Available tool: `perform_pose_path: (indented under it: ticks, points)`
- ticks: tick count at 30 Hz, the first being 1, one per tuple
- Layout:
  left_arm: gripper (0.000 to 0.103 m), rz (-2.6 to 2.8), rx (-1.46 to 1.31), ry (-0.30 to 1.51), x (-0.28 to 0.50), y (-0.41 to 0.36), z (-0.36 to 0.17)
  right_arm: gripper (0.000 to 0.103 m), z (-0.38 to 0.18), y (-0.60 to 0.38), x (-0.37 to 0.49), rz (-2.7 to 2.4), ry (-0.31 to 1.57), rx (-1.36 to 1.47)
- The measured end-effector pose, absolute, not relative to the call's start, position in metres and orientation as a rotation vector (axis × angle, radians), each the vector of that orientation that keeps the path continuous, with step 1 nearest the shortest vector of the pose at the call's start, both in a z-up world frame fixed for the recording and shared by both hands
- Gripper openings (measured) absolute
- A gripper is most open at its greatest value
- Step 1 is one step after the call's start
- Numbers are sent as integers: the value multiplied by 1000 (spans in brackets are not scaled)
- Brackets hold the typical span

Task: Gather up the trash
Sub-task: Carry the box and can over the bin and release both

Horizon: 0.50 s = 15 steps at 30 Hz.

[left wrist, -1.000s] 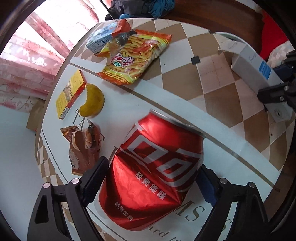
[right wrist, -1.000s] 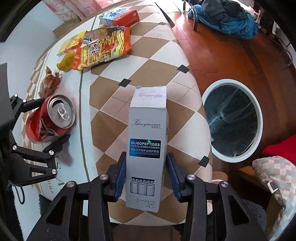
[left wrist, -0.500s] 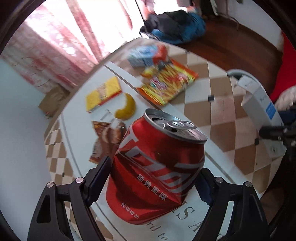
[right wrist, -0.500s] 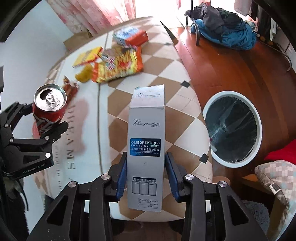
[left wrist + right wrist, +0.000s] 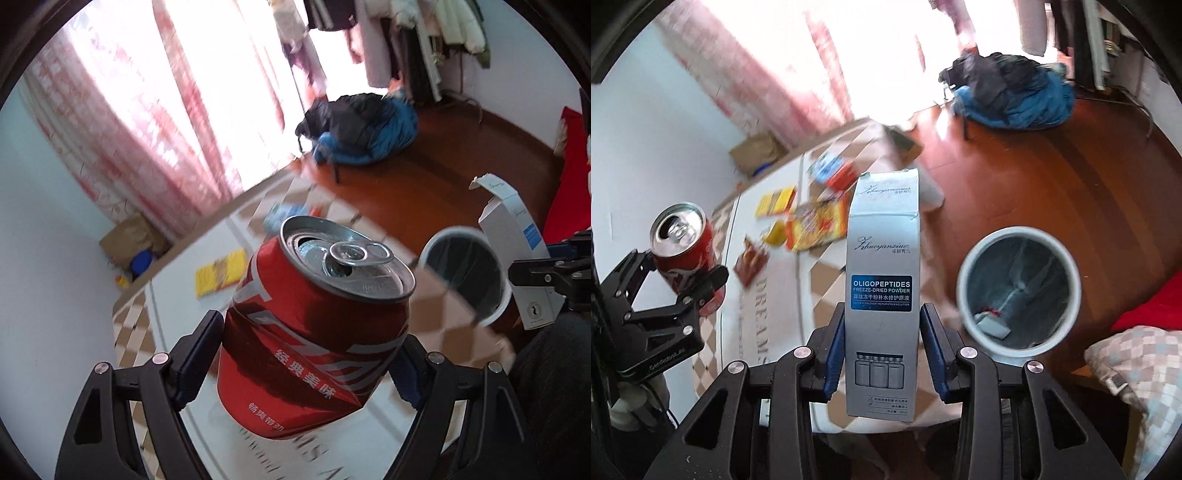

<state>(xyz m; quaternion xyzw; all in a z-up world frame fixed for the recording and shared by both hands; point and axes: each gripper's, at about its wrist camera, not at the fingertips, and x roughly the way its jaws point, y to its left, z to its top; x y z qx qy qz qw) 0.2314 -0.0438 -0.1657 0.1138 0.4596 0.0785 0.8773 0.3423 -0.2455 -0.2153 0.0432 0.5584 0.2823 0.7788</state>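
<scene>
Box (image 5: 881, 295) marked "OLIGOPEPTIDES FREEZE-DRIED POWDER" sat clamped in right gripper (image 5: 882, 350).
We noted left gripper (image 5: 306, 354) clenching dented red can (image 5: 314, 332); bin (image 5: 1017, 291) held small scraps.

The red can (image 5: 314, 343) was dented and creased along its side, its silver top opened with the pull tab lying flat, white Chinese lettering across the red. It stood roughly upright, tilted a little, raised above the table (image 5: 768, 332) and well left of the white bin (image 5: 1019, 291). The grey-white carton (image 5: 881, 295), tall and narrow, carried a dark blue label reading OLIGOPEPTIDES FREEZE-DRIED POWDER; it stood upright with its top flap lifted, just left of the bin and off the table's surface. The bin, round, lined with a dark bag, sat on the wooden floor with a small grey box inside.
</scene>
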Motion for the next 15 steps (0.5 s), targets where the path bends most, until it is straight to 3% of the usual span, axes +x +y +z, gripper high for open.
perform_pose_path:
  ticks: [7,15]
  points:
    - [81,52,203,934,286,-113,-160,40,-220,-328,384,475,1198,116]
    - [81,-87,48,1045,367,-187,-203,40,-285,-401,430,358,1299,149]
